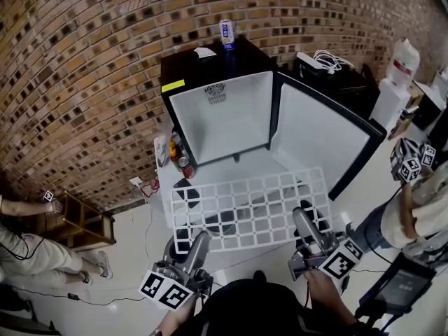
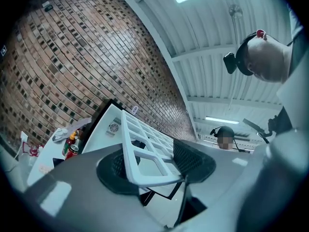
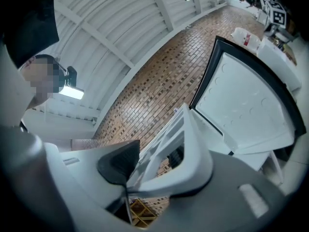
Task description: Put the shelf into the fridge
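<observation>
A white grid shelf (image 1: 252,205) hangs level in front of the open black mini fridge (image 1: 220,110), whose white inside is bare. My left gripper (image 1: 198,242) is shut on the shelf's near left edge, and my right gripper (image 1: 302,220) is shut on its near right edge. In the left gripper view the shelf (image 2: 145,149) runs away from the jaws toward the fridge (image 2: 108,124). In the right gripper view the shelf's rim (image 3: 193,153) sits clamped between the pads, with the fridge door (image 3: 246,105) beyond.
The fridge door (image 1: 322,135) stands swung open to the right. A can (image 1: 226,33) stands on the fridge top. Bottles and a red can (image 1: 183,165) stand on the floor at the fridge's left. A wooden stool (image 1: 77,222) and a seated person are at left; another person stands at right.
</observation>
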`<state>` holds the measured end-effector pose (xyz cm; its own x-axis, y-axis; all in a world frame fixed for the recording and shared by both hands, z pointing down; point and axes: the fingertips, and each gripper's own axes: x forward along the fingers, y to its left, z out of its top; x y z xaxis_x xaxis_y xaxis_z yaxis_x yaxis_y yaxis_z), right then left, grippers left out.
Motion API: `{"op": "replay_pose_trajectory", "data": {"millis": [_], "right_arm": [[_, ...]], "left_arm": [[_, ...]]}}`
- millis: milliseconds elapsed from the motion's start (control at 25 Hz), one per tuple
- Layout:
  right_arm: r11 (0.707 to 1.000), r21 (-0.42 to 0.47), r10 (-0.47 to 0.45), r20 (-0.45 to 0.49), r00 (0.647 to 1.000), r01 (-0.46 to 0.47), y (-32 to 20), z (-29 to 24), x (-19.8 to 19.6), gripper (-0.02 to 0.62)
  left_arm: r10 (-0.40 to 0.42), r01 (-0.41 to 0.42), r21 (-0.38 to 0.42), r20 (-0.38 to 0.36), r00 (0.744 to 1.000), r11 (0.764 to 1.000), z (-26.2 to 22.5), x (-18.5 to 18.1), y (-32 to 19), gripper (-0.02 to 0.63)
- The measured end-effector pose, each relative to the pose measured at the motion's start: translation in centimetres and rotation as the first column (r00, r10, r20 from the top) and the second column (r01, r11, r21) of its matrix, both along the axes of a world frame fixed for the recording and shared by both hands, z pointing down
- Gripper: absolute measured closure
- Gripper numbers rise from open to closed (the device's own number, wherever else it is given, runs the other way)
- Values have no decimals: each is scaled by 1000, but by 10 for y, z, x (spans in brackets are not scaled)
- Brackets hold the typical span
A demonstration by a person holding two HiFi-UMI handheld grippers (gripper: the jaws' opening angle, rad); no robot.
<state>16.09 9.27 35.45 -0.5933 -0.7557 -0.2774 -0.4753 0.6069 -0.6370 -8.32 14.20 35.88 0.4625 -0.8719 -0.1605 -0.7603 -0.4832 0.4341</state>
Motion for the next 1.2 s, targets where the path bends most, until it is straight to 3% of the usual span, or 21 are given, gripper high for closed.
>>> {"op": "replay_pose_trajectory", "data": {"millis": [520,760,1200], "right_arm": [[996,-18,-90,26,996,91,-62,6,14,402],[993,-35,-112,32,993,113,-81,13,-1,405],[997,-28,-69,-2,998,69,-140,1,-33,405]], "left_arm": [[-72,72,-23,24,997,997,0,20,-43,394],[-84,85,-36,30,996,996,6,6,-59,394],[-53,53,-43,-13,999,998,5,-28,-124,394]]}}
